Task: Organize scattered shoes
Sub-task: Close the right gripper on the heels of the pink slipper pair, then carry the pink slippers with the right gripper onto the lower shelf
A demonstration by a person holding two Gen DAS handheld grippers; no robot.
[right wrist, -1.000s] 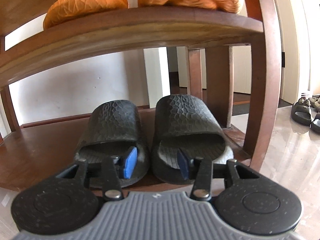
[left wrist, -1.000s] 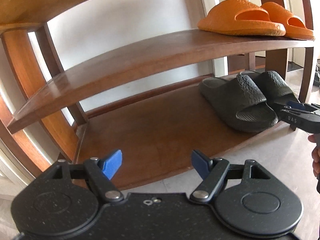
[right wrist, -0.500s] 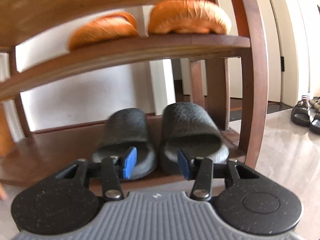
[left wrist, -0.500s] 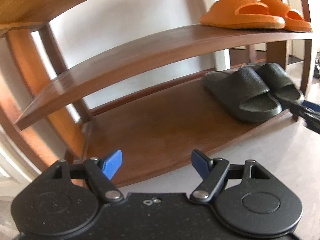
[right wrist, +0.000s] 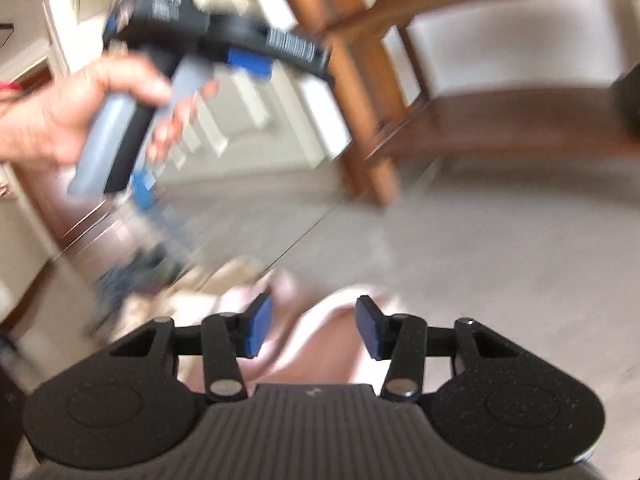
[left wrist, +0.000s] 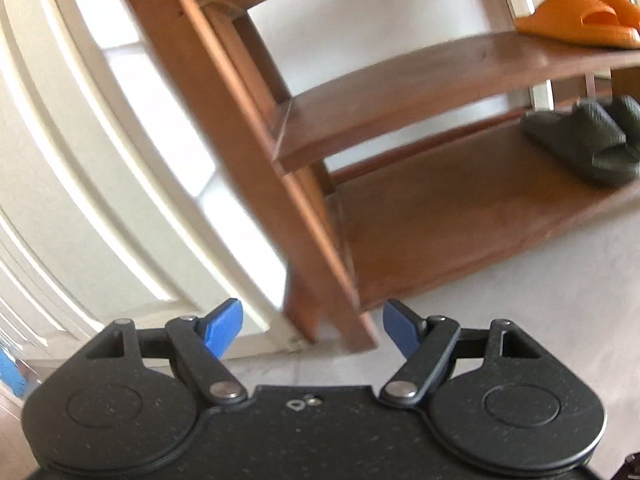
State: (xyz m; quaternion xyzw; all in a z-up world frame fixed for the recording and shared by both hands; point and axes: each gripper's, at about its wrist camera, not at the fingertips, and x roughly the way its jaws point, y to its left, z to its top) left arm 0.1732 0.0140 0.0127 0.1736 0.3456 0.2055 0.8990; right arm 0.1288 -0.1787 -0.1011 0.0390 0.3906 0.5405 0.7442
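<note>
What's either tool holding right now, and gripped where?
Nothing. The left tool is open on empty air by the rack's post; the right tool is open over blurred floor. Black slides and orange slides sit on the shelves.

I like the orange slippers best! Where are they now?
In the left wrist view, the orange slippers sit side by side at the right end of the rack's middle shelf, above the black slippers on the bottom shelf.
</note>
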